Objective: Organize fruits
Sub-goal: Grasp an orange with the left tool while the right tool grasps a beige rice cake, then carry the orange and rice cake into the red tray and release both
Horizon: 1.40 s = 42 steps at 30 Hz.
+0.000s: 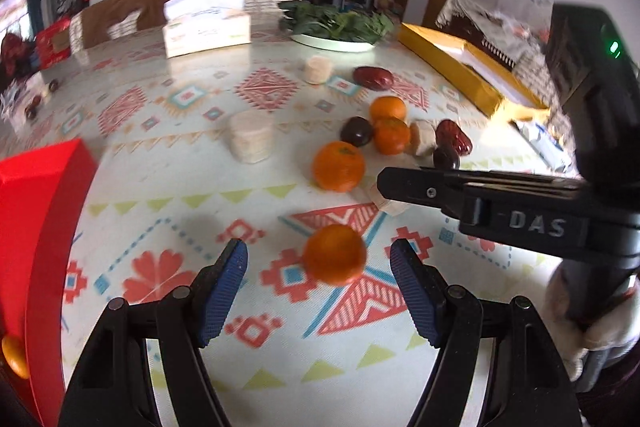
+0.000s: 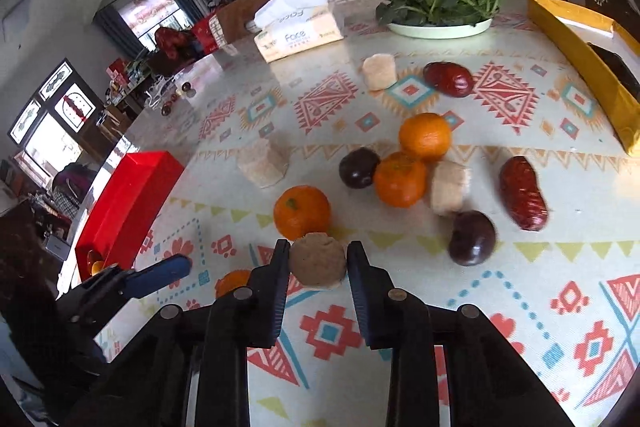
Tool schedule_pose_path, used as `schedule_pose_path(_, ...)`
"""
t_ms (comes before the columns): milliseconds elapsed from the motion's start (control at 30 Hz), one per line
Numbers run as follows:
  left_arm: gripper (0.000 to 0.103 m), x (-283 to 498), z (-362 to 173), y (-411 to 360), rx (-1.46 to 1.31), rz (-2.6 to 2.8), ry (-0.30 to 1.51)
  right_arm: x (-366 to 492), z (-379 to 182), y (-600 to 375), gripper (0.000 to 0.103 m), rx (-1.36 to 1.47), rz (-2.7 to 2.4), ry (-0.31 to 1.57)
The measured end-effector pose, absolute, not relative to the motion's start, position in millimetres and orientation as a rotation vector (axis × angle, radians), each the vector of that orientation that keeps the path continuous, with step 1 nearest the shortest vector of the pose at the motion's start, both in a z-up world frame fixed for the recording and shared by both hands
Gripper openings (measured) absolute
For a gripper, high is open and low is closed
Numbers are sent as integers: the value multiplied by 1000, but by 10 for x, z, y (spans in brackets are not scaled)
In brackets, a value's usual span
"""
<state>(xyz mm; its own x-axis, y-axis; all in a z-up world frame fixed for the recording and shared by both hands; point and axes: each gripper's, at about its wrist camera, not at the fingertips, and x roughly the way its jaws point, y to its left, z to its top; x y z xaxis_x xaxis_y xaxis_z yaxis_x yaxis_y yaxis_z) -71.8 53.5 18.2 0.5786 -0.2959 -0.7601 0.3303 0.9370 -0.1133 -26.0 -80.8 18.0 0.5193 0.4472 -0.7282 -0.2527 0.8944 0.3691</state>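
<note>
**Two claws over the scattered fruit**

The right claw (image 2: 318, 259) sat low over the patterned bench (image 2: 520, 307), its two fingers on either side of a round beige piece (image 2: 318, 261) — the pads looked to be touching its sides, a pinch rather than a wide spread. Just beyond that piece lay a tangerine with a green stem (image 2: 302, 213).

The left claw (image 1: 318, 259) stood spread, blue pads (image 1: 224, 291) well apart, with a blurred tangerine (image 1: 335, 254) lying on the bench between the fingertips and touching neither of them. At the left edge stood a red box (image 1: 44, 211); a small orange fruit (image 1: 15, 355) showed at its near end, though whether it lay inside could not be told.

Farther out the rest lay loose — two tangerines (image 2: 412, 159) touching each other, a dark plum (image 2: 359, 168) beside them, another plum (image 2: 472, 237) nearer, two red dates (image 2: 522, 193) well apart, and several beige cylinders (image 2: 262, 163). Along the far edge stood a tissue box (image 2: 298, 35) and a plate of greens (image 2: 440, 27), with a yellow box (image 2: 580, 67) at the right.
</note>
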Motion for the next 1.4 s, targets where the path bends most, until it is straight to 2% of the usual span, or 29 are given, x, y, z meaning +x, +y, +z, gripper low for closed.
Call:
schedule_pose_path(67,73,-699,161,462,67,-372,881,-281,190,-864,32,236,419,932)
schedule_pose_path(133,63,-681,127,402,93,-369,890,-287,188,-904,32,241,414,931)
schedule_pose_path(167,42,-664,101,375,104,-366,903,-300,189,-921,32,243,410,930)
schedule_pose_path(200,33,-652,76,364,115,-351,910,-298,188,-933,32,244,409,930)
schedule_pose_path(367,32,-689,136,461,70,-344,883,-327,218,-951,32,248,403,926)
schedule_pose_path(533,32,-774,447,871,-57,-309,814,-412,374,-855,32,229,419,902)
schedule_pose_path(733,32,-888,884,1860,-179,-132,719,-466,739,-481,32,204,512,855)
schedule_pose_path(967,32,-811,966,2965,-240,117,705,-370,1059,450,32,164,700,859)
schedule_pose_path(1133,32,-656,671,3520,-287,226,773,-245,899,1218,32,105,795,926)
schedule_pose_path(1400,33,-652,362,3847,-338,264,838,-76,308,2115,32,-4,826,1048)
